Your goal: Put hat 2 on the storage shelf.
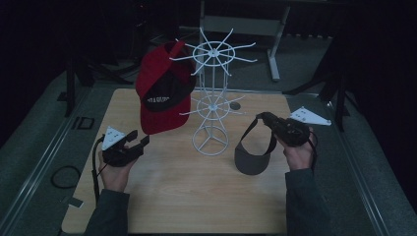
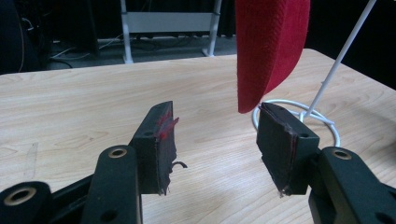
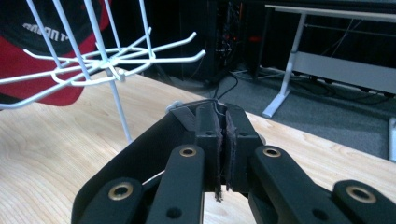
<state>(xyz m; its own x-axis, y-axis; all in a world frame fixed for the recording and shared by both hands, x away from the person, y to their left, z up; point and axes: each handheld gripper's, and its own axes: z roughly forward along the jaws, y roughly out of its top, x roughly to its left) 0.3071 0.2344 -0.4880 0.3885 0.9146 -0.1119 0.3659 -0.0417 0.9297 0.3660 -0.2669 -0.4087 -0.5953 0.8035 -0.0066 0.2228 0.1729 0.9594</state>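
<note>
A white wire rack (image 1: 212,98) stands mid-table. A red cap (image 1: 162,93) hangs on one of its upper left arms. My left gripper (image 1: 138,139) rests near the table's left side, open, with nothing between its pads. In the left gripper view the cap's red brim (image 2: 271,51) hangs just beyond the open left gripper (image 2: 217,135). To the right of the rack, my right gripper (image 1: 260,118) is shut on the black strap of a dark grey visor (image 1: 253,157), whose brim hangs down to the table. In the right gripper view the strap (image 3: 140,158) runs left from the shut right gripper (image 3: 223,121).
The rack's base ring (image 2: 299,116) lies on the wooden table (image 1: 196,196) close to the left jaws. A small round grey object (image 1: 235,105) sits behind the rack. A white desk frame (image 1: 275,44) stands beyond the table's far edge. A black cable loop (image 1: 66,176) lies at the left.
</note>
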